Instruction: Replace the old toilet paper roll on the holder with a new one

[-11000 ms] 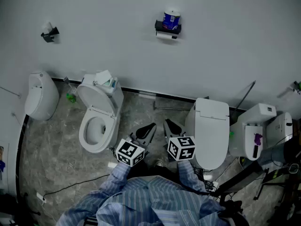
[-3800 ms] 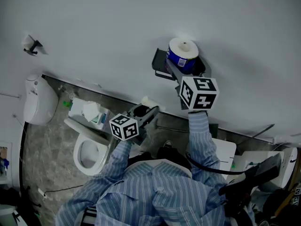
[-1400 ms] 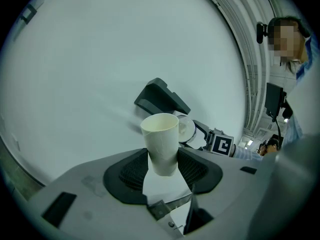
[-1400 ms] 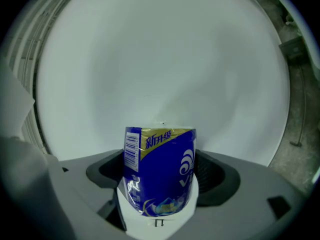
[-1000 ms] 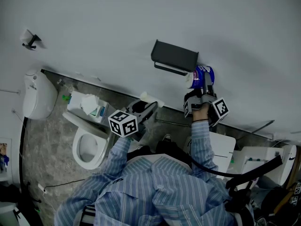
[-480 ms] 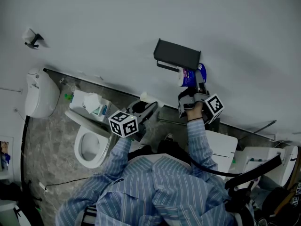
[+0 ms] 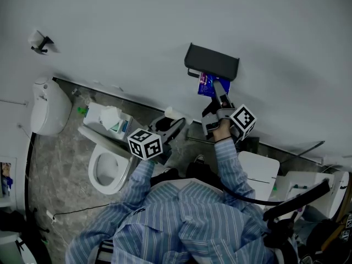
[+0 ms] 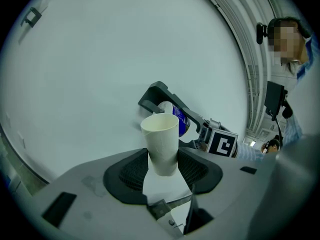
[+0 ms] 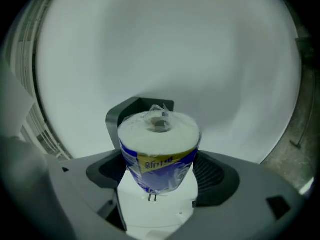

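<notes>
The dark wall holder (image 7: 212, 61) hangs empty on the white wall. Just below it is the new roll (image 7: 212, 85) in its blue wrapper, with my right gripper (image 7: 217, 99) shut on it. In the right gripper view the wrapped roll (image 9: 159, 151) stands between the pads of the right gripper (image 9: 159, 176), with the holder (image 9: 131, 111) right behind it. My left gripper (image 7: 171, 126) stays lower left, shut on the empty cardboard tube (image 7: 171, 114). In the left gripper view the tube (image 8: 161, 144) stands upright in the left gripper (image 8: 162, 165), before the holder (image 8: 157, 91) and new roll (image 8: 180, 123).
An open toilet (image 7: 108, 169) with a tissue box (image 7: 108, 120) on its tank stands at the lower left, beside a white wall fixture (image 7: 49, 111). A closed-lid toilet (image 7: 258, 172) is at the lower right. A small wall hook (image 7: 39, 40) is at the upper left.
My right gripper has carried the wrapped roll leftward, from the holder's right end to just under it, rolling as it went. The left gripper with the tube has stayed put.
</notes>
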`<state>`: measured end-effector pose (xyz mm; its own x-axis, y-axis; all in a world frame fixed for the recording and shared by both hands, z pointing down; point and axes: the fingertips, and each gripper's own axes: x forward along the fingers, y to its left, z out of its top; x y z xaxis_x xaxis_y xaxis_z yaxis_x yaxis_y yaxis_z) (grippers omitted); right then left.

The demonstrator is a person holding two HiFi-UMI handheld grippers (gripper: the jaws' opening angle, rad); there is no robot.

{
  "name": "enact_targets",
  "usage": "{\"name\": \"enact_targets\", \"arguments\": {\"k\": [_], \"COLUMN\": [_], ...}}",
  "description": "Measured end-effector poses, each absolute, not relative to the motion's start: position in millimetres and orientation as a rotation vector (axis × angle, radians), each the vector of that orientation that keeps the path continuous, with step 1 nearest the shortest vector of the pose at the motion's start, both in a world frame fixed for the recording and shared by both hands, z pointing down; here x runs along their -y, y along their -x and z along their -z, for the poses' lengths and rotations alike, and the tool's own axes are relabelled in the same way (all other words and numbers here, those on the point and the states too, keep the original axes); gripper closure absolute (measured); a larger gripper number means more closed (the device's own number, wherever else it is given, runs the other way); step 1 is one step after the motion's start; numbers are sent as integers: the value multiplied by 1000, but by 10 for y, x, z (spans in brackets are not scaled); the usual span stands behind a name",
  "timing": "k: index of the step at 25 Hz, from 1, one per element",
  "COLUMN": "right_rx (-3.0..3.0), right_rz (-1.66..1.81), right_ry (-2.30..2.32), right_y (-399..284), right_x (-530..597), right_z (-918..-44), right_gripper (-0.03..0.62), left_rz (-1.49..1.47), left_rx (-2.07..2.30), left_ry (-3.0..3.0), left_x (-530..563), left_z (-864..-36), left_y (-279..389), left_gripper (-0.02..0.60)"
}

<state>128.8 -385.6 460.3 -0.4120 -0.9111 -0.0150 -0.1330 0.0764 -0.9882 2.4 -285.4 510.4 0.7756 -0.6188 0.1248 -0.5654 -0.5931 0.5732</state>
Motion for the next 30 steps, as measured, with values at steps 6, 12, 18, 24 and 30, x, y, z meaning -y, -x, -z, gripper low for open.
{"name": "enact_targets", "arguments": {"k": [6, 12, 18, 24, 30], "right_rx": [-1741, -1752, -1771, -1772, -1855], "right_rz": [1420, 1456, 1504, 1499, 1464], "right_ry": [1052, 999, 897, 882, 908], "right_y": [-1016, -976, -845, -832, -795], "right_x": [3894, 3938, 4093, 4077, 4033], "right_z": [-4619, -4641, -4673, -4710, -4613], "right_gripper": [175, 175, 175, 175, 175], "left_rz": [134, 138, 123, 105, 100], "left_rx": [910, 936, 908, 896, 893], "left_ry": [-2349, -2330, -2334, -2339, -2340], "left_x": [2814, 2784, 2784, 2760, 2799], "left_z": [-5115, -5149, -5188, -5177, -5163], "left_y": [134, 222, 225, 171, 226], "left_gripper": [393, 394, 394, 394, 394]}}
